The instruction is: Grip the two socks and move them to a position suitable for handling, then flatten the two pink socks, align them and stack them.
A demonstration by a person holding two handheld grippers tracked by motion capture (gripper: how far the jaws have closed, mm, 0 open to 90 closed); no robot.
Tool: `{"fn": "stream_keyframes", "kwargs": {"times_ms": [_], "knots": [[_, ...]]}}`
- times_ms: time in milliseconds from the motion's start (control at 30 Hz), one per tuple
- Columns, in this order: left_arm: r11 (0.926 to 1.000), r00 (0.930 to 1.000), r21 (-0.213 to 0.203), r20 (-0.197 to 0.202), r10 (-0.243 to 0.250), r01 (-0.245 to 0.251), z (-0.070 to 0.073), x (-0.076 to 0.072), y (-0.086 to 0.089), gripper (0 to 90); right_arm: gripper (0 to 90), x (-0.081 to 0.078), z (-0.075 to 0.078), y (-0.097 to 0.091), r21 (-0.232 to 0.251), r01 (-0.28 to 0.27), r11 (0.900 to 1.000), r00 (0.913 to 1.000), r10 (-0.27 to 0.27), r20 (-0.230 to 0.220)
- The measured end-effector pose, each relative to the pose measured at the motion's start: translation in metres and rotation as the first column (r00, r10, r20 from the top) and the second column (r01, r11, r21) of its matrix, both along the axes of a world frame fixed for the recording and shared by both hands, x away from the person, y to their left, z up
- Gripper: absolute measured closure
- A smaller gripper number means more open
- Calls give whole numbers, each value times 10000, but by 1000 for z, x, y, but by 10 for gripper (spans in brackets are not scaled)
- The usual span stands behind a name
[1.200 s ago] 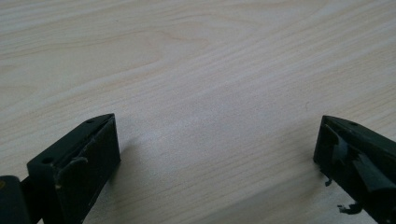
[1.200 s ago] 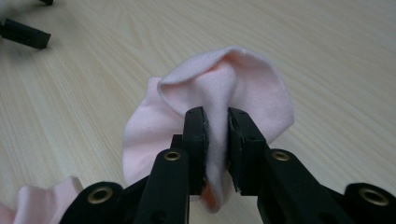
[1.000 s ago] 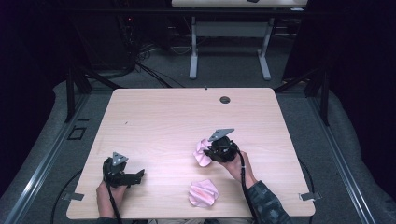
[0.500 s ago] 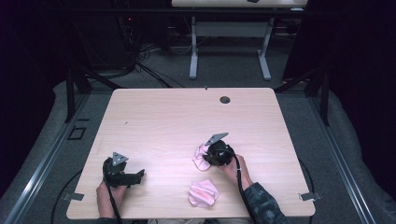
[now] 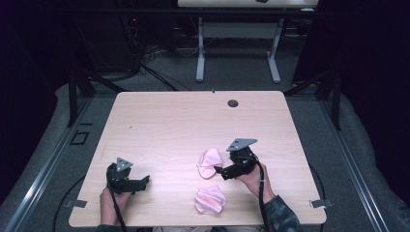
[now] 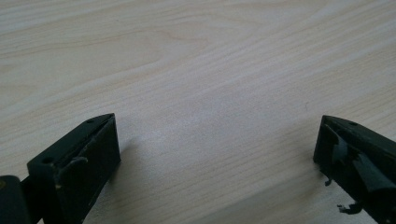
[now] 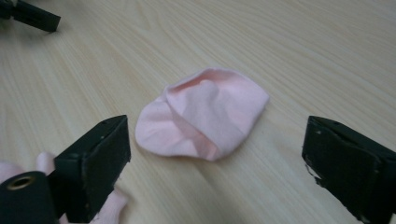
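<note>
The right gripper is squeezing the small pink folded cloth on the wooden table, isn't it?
Not quite. In the right gripper view the right gripper has just opened its jaws, and the small pink folded cloth lies free on the light wooden table ahead of them.

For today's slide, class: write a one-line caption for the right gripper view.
Open right gripper facing a folded pink cloth lying on the wooden table.

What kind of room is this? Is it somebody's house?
Probably a lab or workshop, not a house: a bare wooden table on grey carpet, loose cables on the floor behind it, and another desk frame beyond.
</note>
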State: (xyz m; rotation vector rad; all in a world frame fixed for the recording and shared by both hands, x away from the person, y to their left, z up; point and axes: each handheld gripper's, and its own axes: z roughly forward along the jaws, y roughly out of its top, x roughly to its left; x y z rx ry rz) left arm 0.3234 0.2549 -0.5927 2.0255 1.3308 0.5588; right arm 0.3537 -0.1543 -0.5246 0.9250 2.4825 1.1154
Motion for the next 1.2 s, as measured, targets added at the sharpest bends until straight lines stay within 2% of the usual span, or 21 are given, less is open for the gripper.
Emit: {"fn": "stream_keyframes", "kwargs": {"times_ms": [167, 300, 333, 367, 400, 433, 500, 567, 600, 667, 700, 767, 867, 900, 1000, 1033, 1067, 1100, 1133, 1167, 1200], "knots": [[10000, 10000, -23, 2, -63, 63, 0, 0, -1, 4, 60, -14, 6, -12, 78, 23, 10000, 9997, -25, 227], [9999, 9995, 125, -325, 21, -17, 3, -3, -3, 3, 72, -27, 10, -22, 50, 30, 10000, 9994, -32, 336], [9997, 9987, -101, -457, 225, -230, 5, -6, -3, 3, 72, -29, 11, -23, 58, 74, 10000, 9993, -76, 377], [9997, 9987, -101, -457, 225, -230, 5, -6, -3, 3, 72, -31, 11, -23, 92, 50, 9999, 9993, -53, 363], [9978, 9986, -617, -477, 215, -244, 9, -11, -4, 3, 72, -32, 11, -24, 72, 53, 10000, 9993, -55, 363], [9978, 9986, -617, -477, 215, -244, 9, -11, -4, 3, 74, -33, 10, -23, 101, 108, 9999, 9993, -112, 366], [9932, 9997, -1157, -242, 59, -87, 20, -23, -15, 6, 76, -35, 8, -22, 43, -31, 10000, 9996, 30, 281], [9919, 9999, -1270, -162, -41, 20, 22, -26, -18, 9, 83, -38, 5, -21, -113, -45, 9999, 9997, 48, 244], [9876, 9988, -1500, -74, -475, 458, 30, -34, -32, 10, 90, -39, 2, -20, -194, -87, 9998, 9998, 90, 168], [9847, 9951, -1441, 11, -984, 975, 36, -42, -47, 10, 100, -41, 0, -19, -184, -105, 9998, 9999, 107, 107], [9847, 9951, -1441, 11, -984, 975, 36, -42, -47, 11, 100, -41, 0, -19, -184, -105, 9998, 9999, 107, 107], [9794, 9908, -1503, 98, -1347, 1347, 41, -48, -60, 15, 107, -42, -1, -19, -195, -104, 9998, 9999, 105, 47], [9677, 9802, -1560, 228, -1969, 1980, 45, -56, -83, 37, 141, -43, -4, -19, -213, -171, 9996, 9998, 170, -57], [9677, 9802, -1560, 228, -1969, 1980, 45, -56, -83, 46, 141, -43, -4, -19, -213, -171, 9996, 9998, 170, -57], [9495, 9631, -1648, 118, -2688, 2670, 41, -63, -103, 135, 193, -43, -9, -15, -253, -247, 9994, 9994, 241, -237], [9495, 9631, -1648, 118, -2688, 2670, 41, -63, -103, 158, 211, -43, -10, -13, -221, -338, 9992, 9990, 331, -311], [9380, 9549, -1864, 24, -2969, 2921, 39, -67, -110, 178, 253, -44, -12, -11, -260, -419, 9988, 9985, 410, -374], [9380, 9549, -1864, 24, -2969, 2921, 39, -67, -110, 215, 253, -44, -12, -11, -260, -419, 9988, 9985, 410, -374], [9221, 9432, -2172, -185, -3318, 3201, 35, -68, -118, 253, 282, -45, -15, -5, -382, -619, 9974, 9971, 601, -460], [9221, 9432, -2172, -185, -3318, 3201, 35, -68, -118, 265, 282, -45, -15, -5, -382, -619, 9974, 9971, 601, -460], [9146, 9374, -2311, -285, -3472, 3317, 34, -69, -122, 265, 304, -44, -17, -2, -423, -863, 9954, 9948, 837, -582]]}}
